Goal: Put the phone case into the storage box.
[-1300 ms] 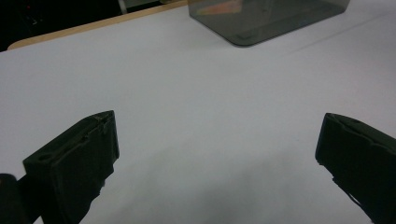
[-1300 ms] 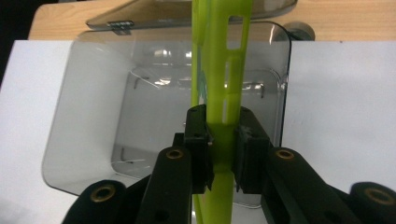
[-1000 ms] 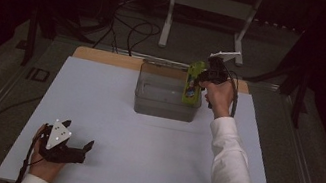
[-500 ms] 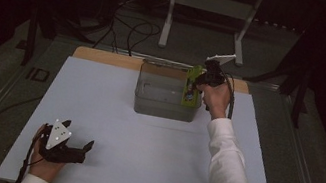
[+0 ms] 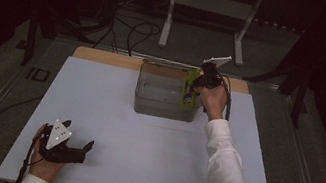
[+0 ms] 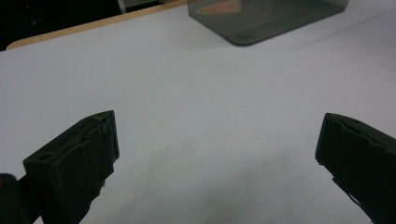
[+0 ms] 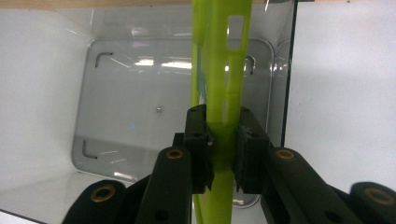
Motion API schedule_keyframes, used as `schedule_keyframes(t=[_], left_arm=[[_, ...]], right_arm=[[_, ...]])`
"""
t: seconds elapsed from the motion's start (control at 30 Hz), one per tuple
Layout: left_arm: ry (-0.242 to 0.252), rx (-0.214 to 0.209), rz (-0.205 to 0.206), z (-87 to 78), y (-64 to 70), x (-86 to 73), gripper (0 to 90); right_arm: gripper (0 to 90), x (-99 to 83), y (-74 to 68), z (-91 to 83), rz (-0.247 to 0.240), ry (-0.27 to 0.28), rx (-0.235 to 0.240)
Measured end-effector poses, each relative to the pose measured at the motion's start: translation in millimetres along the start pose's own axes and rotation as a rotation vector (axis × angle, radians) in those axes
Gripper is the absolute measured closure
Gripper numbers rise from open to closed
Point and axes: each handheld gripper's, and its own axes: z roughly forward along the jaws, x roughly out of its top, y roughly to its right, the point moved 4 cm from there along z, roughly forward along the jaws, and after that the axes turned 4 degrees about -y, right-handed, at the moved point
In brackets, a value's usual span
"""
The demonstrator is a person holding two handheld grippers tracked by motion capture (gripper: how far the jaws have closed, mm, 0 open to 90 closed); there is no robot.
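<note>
A clear plastic bin stands at the back middle of the white table. My right gripper hangs over the bin's right end, shut on a flat yellow-green plastic piece held on edge. In the right gripper view the yellow-green piece runs upright between the shut jaws of the right gripper, above the bin's bare floor. My left gripper rests at the front left of the table, open, nothing between its fingers. In the left gripper view the bin lies far ahead.
A wooden strip edges the table's back. Beyond it stand a white metal frame and cables on the floor. White tabletop stretches between the left gripper and the bin.
The right gripper with the yellow-green piece has dropped slightly toward the bin's right end. The left gripper has stayed still.
</note>
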Motion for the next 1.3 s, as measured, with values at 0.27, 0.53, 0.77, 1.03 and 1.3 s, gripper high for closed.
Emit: schedule_keyframes(t=[0.27, 0.53, 0.77, 1.03, 1.3], left_arm=[[-0.006, -0.001, 0.003, 0.6, 0.2, -0.3, 0.0], [-0.005, -0.002, 0.004, 0.7, 0.2, -0.3, 0.0], [-0.006, -0.002, 0.004, 0.9, -0.2, -0.4, 0.0], [-0.005, -0.001, 0.004, 0.6, -0.5, -0.6, 0.0], [-0.005, 0.0, 0.002, 0.6, -0.5, -0.7, 0.0]], right_arm=[[77.8, -1.3, 1.4, 4.4, -0.001, -0.009, -0.009], [77.8, -2.3, 2.5, 9.0, 0.003, -0.023, -0.03], [77.8, -3.4, 3.0, 12.9, 0.002, -0.034, -0.051], [77.8, -4.2, 2.1, 16.7, 0.0, -0.05, -0.075], [77.6, -3.3, 3.0, 21.6, 0.014, -0.044, -0.078]])
